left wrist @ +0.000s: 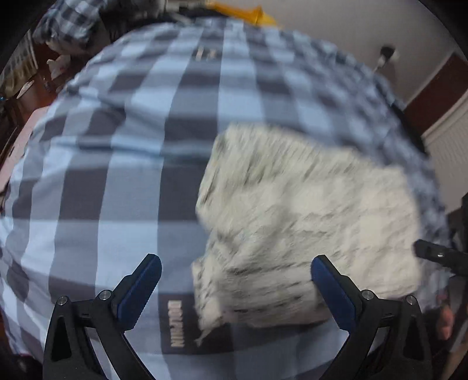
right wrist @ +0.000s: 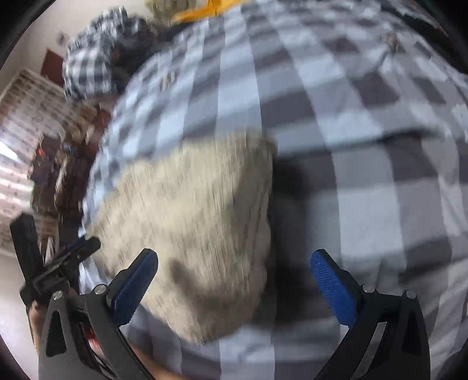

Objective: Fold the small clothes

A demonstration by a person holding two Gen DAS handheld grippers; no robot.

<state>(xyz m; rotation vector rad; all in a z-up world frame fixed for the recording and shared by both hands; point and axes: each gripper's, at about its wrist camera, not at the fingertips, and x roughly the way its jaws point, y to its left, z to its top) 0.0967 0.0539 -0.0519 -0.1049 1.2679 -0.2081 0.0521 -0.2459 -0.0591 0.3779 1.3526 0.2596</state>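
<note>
My left tongs [left wrist: 235, 288] are spread wide and hold nothing; my right tongs [right wrist: 234, 282] gape the same, empty. Just ahead of both lies the folded pale fuzzy garment [left wrist: 307, 222], blurred, flat on the checked bed cover [left wrist: 117, 146]. Farther off sit a checked pillow [right wrist: 87, 67] and something yellow [left wrist: 245, 13].

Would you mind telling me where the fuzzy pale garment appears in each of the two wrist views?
Left wrist: the fuzzy pale garment lies right of centre, reaching down between the fingers of the open left gripper.
Right wrist: it lies left of centre, above the open right gripper.
Shared landmark: the checked bedcover beneath it.
</note>
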